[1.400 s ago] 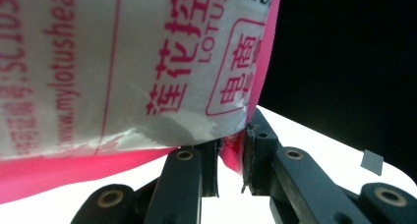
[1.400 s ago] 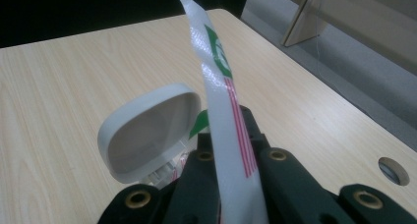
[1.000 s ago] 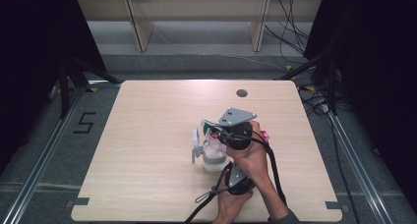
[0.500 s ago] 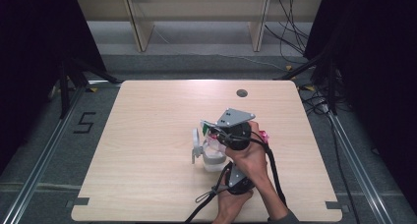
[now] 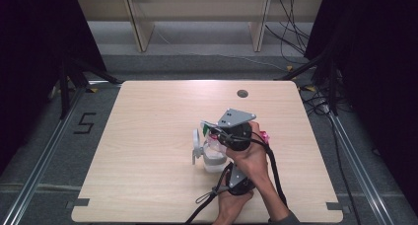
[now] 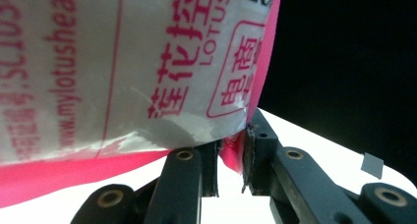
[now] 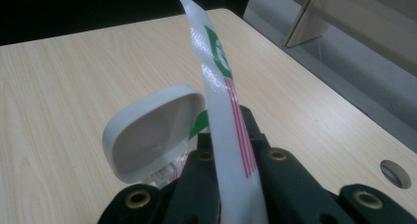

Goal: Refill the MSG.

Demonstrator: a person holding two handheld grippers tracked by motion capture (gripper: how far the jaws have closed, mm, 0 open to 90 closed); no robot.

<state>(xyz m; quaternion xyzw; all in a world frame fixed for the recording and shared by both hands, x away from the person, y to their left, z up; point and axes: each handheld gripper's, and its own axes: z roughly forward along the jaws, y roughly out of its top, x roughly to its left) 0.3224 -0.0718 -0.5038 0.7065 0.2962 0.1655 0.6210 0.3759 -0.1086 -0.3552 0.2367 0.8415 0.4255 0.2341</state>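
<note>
Pale wood table point(image 5: 148, 151) in the high view carries one white jar point(image 5: 213, 156), lid flipped open toward 9 o'clock, just right of centre; two hands work over it. Left gripper point(image 6: 230, 155) nips the pink corner of one packet point(image 6: 123, 71): thin, crinkly, slippery film, best held at a seam. Right gripper point(image 7: 231, 184) clamps one sachet point(image 7: 221, 96), light and floppy, upright toward 12 o'clock.

"LOTUS" and what looks like "www.mylotushea…" on white-and-pink packet point(image 6: 123, 71), "5" on floor point(image 5: 85, 122)
</note>
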